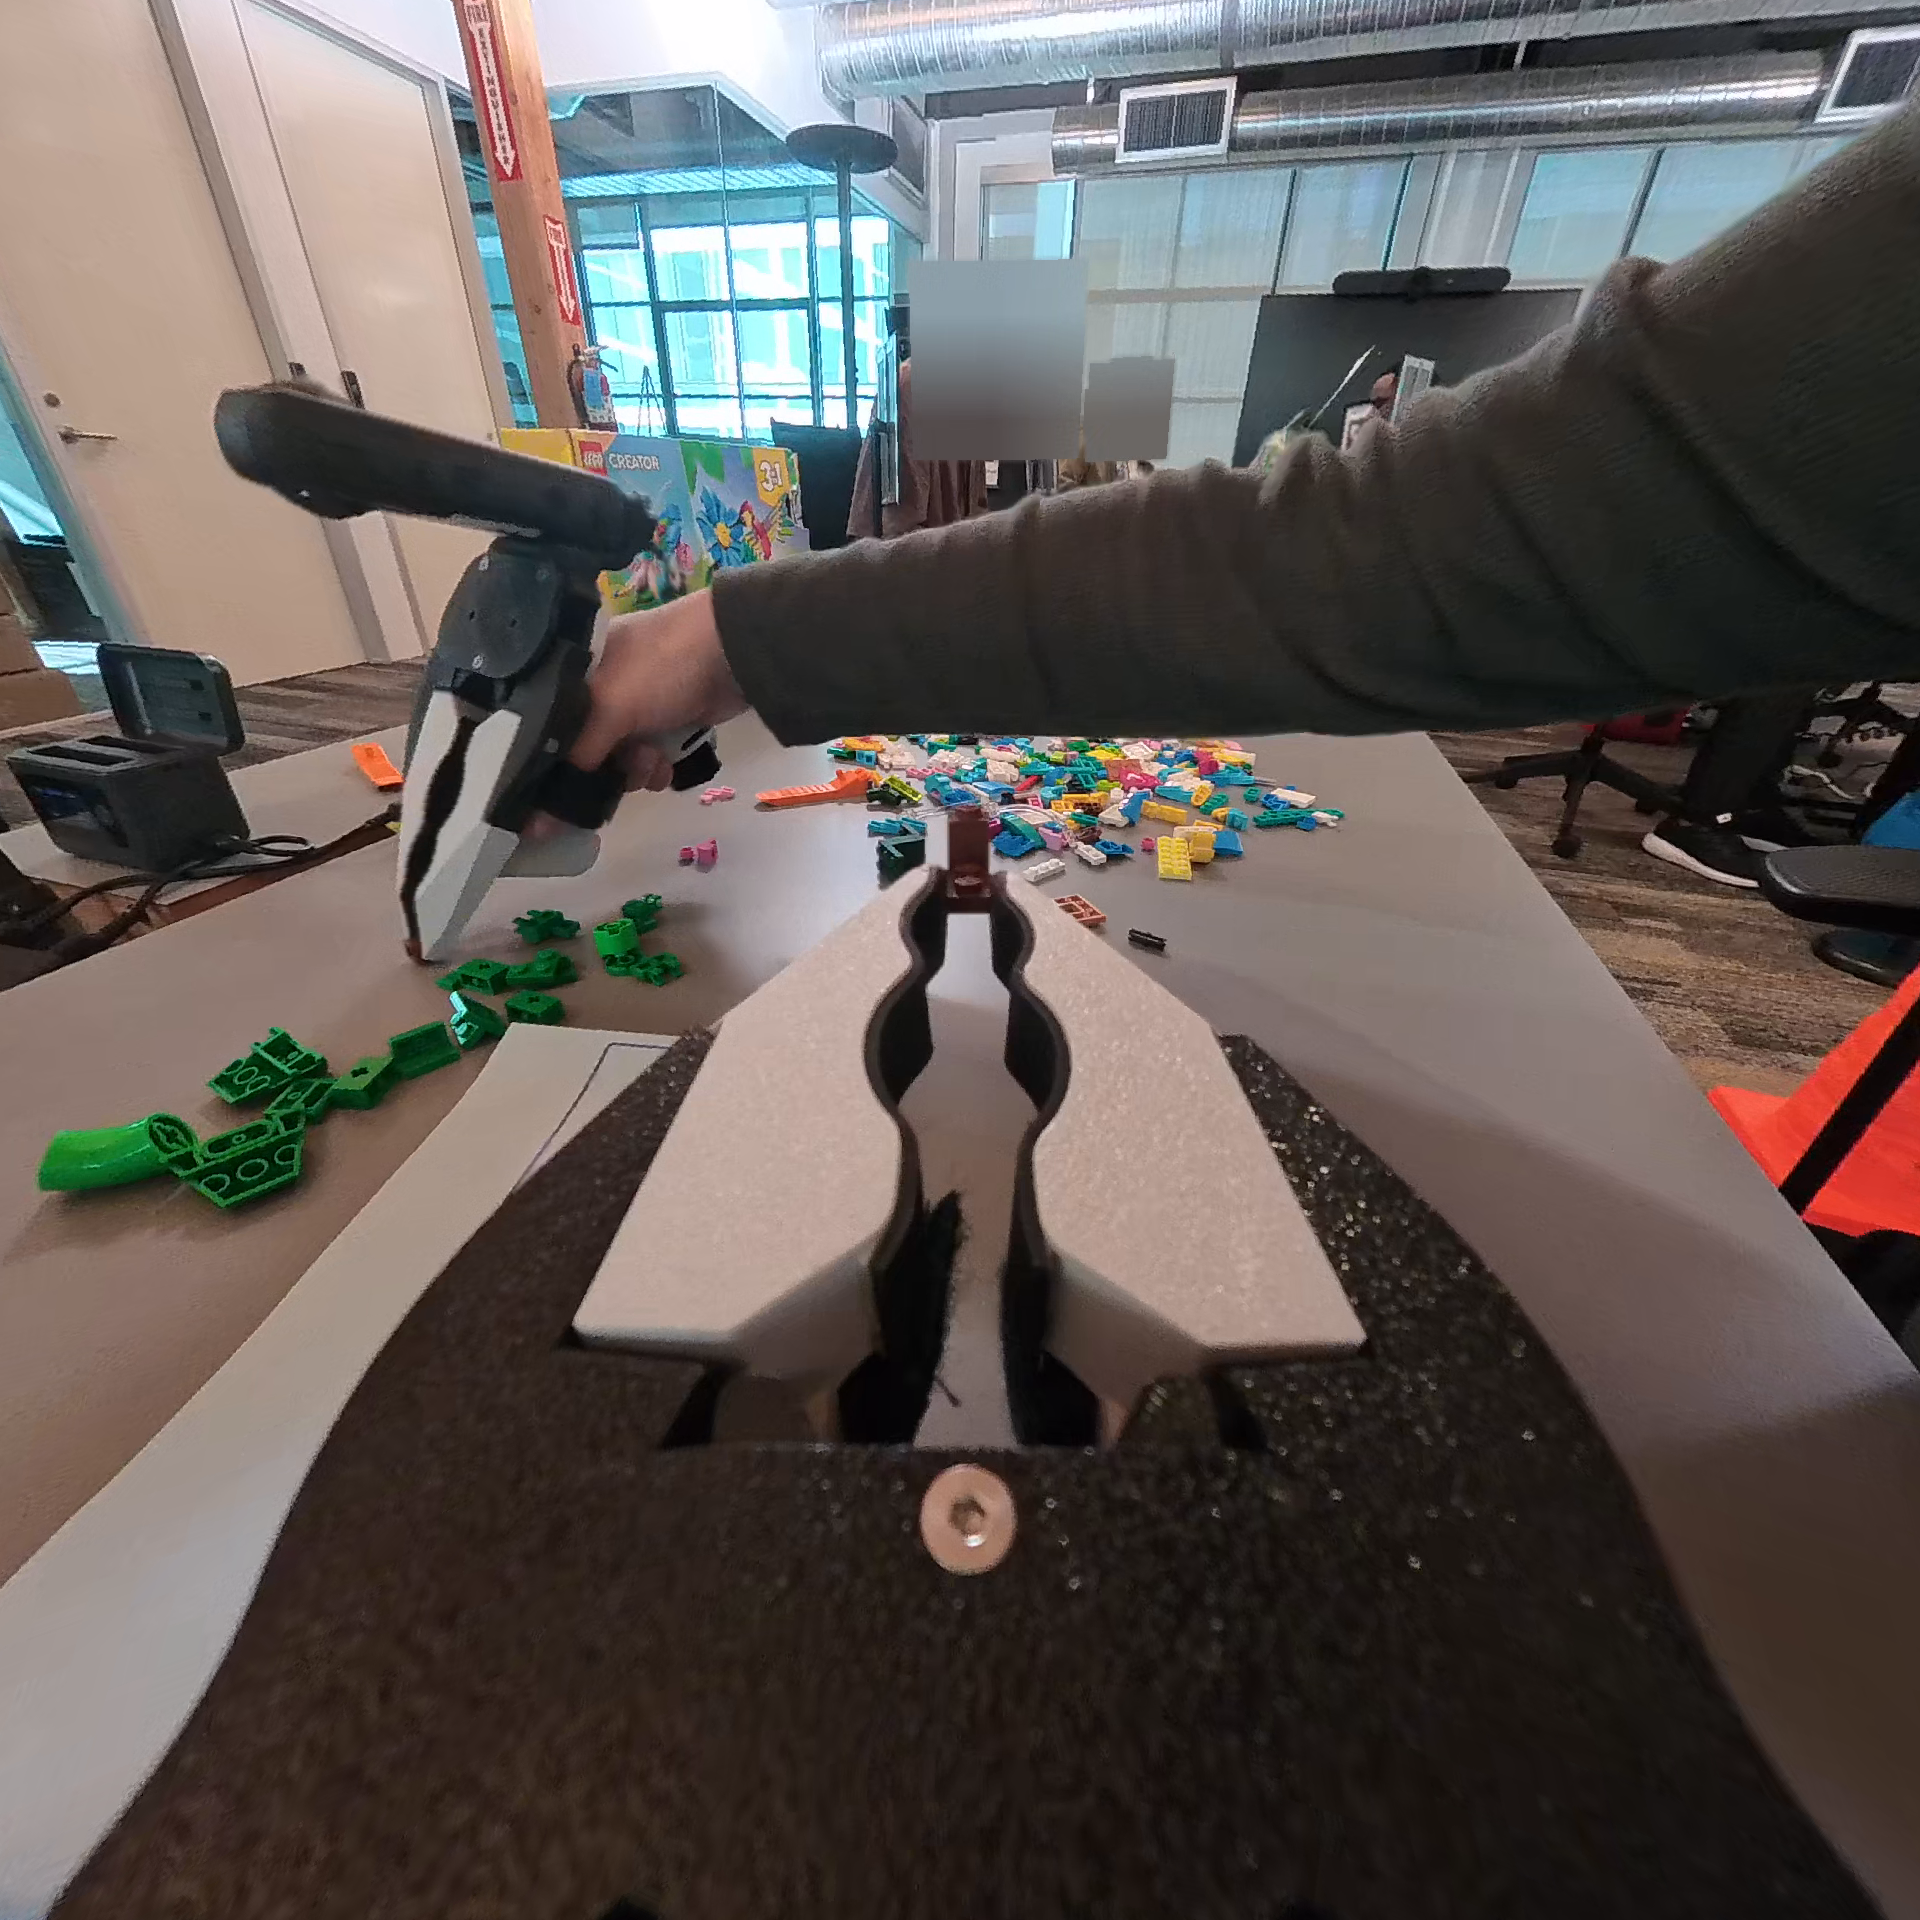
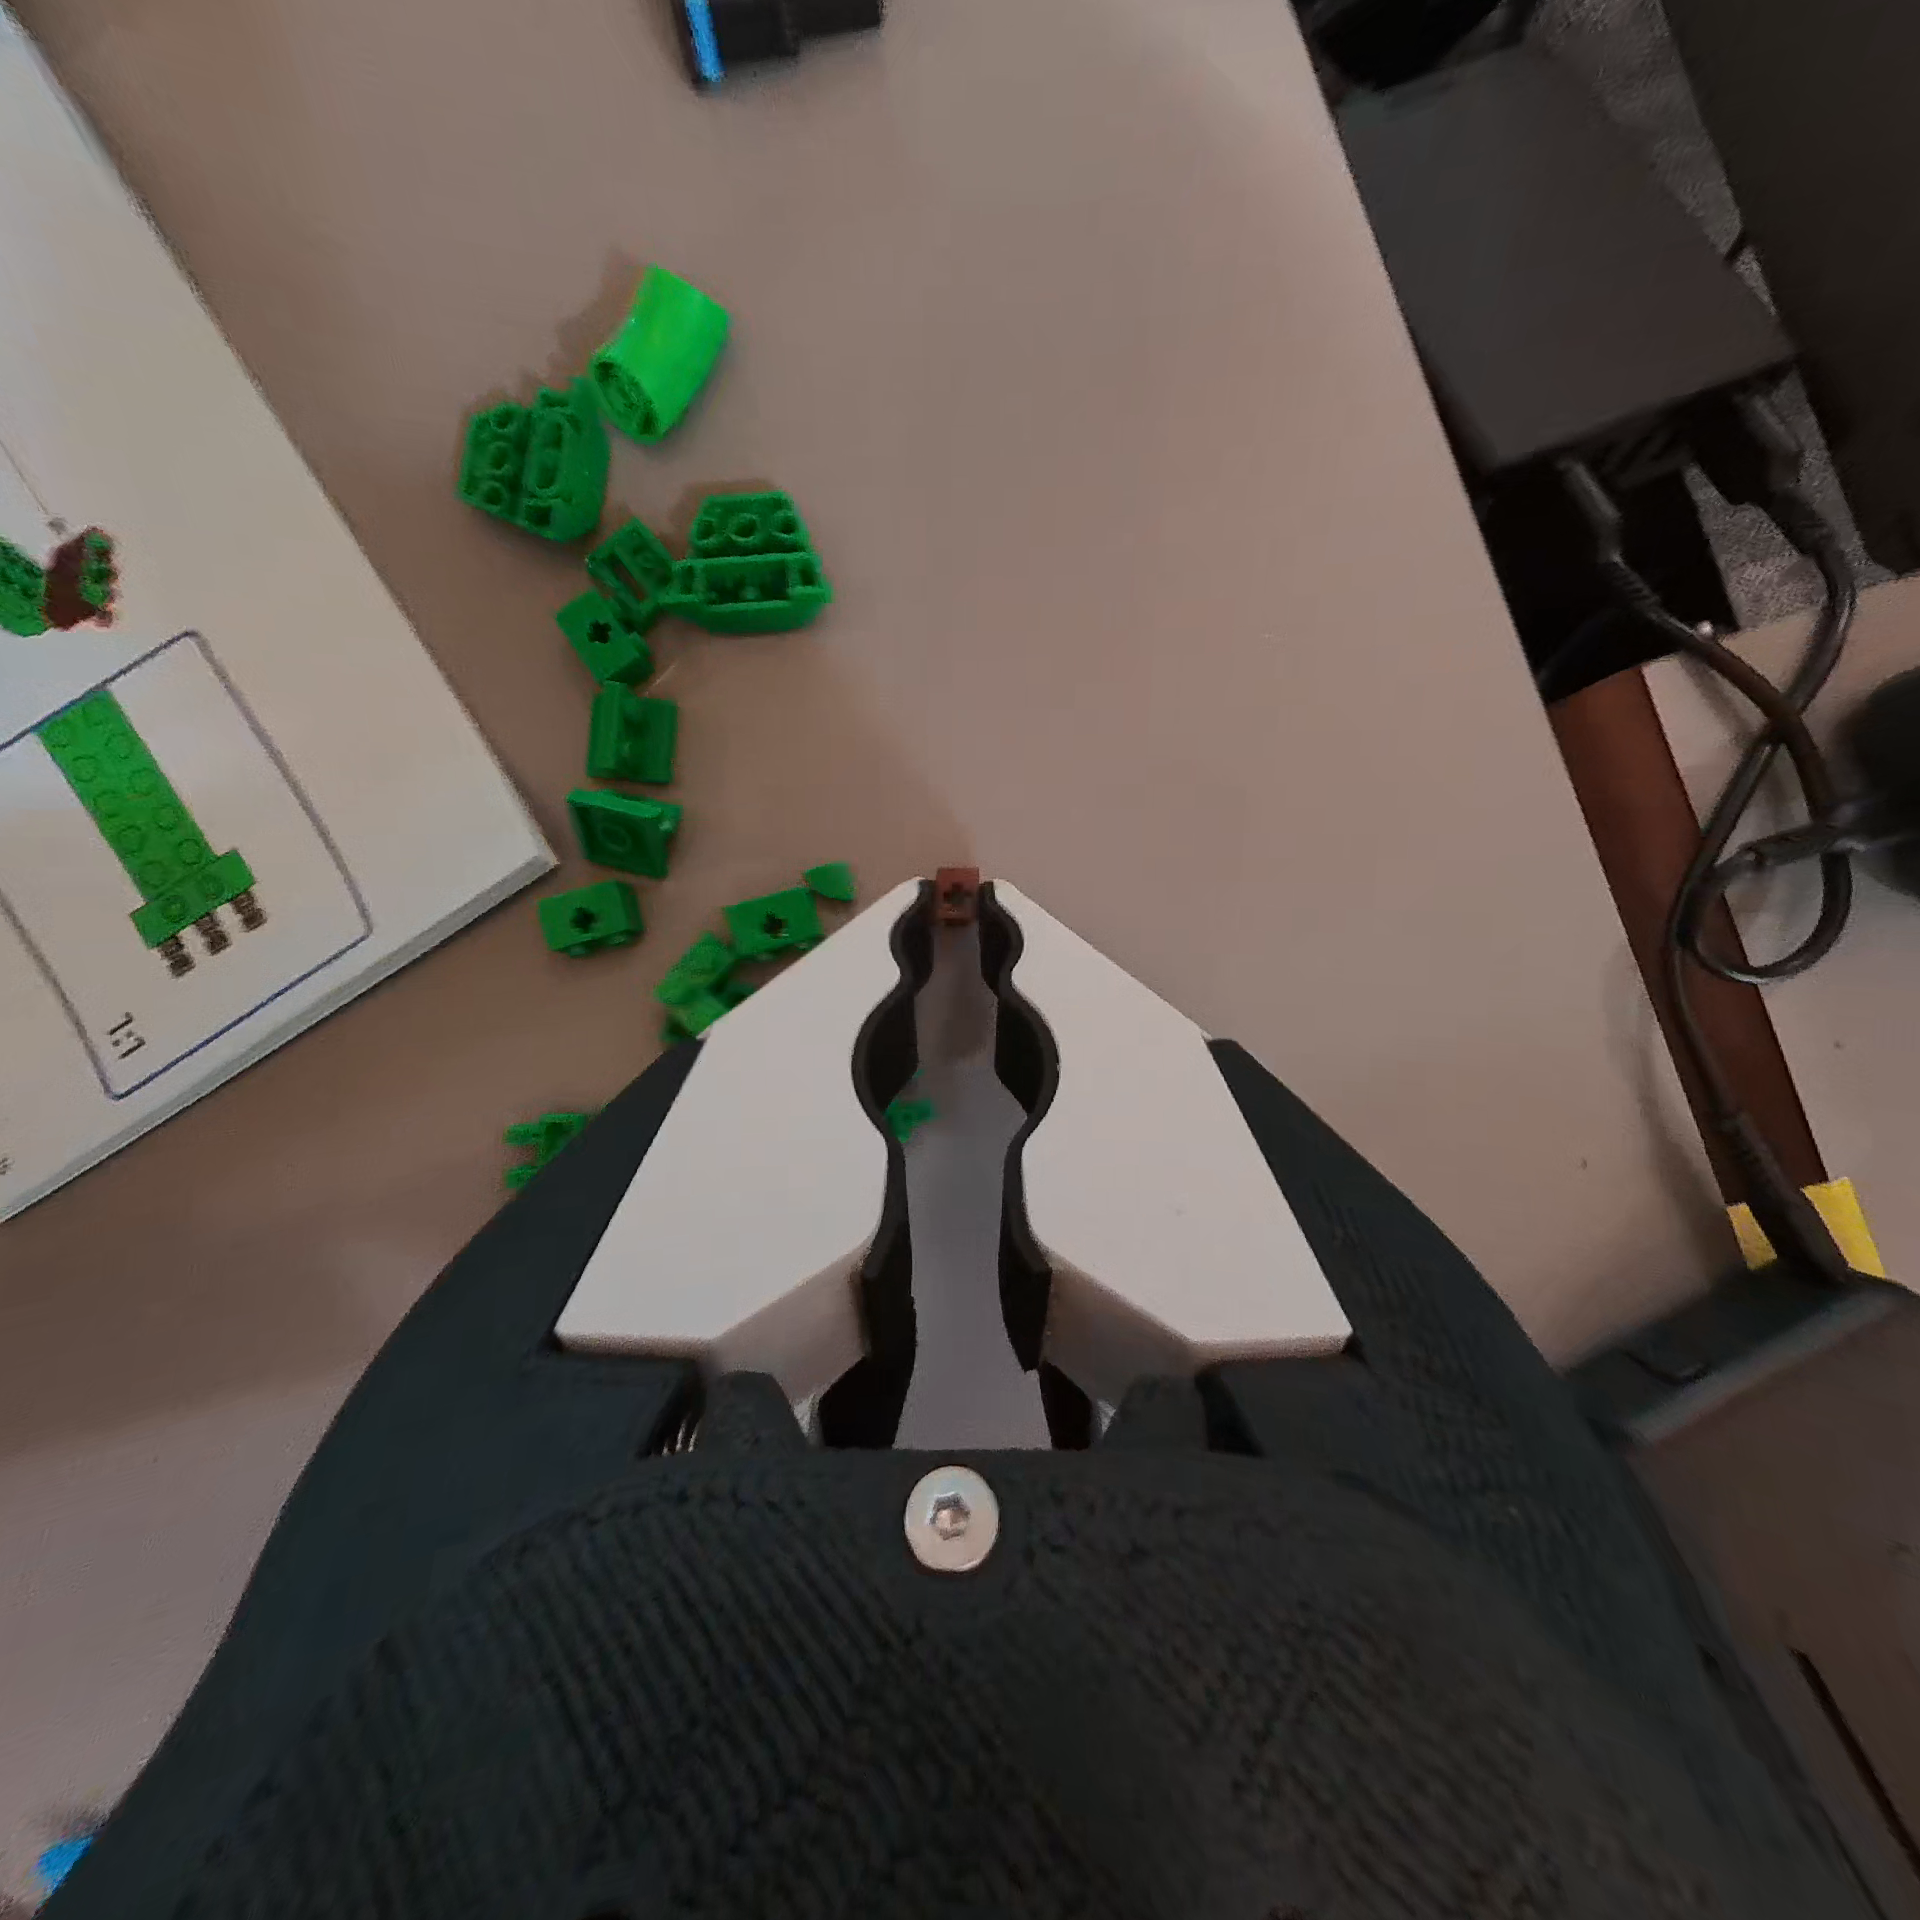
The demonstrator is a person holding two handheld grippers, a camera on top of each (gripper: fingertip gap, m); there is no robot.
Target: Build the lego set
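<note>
Left gripper (image 1: 967,891) has its fingers pinched on a small brown lego assembly (image 1: 968,852), held up over the bench (image 1: 1351,935). Right gripper (image 2: 957,896) is clamped on a tiny brown brick (image 2: 957,894), tips down at the bench beside the loose green pieces (image 2: 634,665). The dark case (image 1: 135,769) at the bench's edge has its lid up; can't tell what's inside.

Box (image 1: 691,509): yellow-edged, printed branding and a number badge, back of table.
Booklet (image 2: 260,665): small printed step number by diagram.
Post (image 1: 520,187): red lettered strips.
</note>
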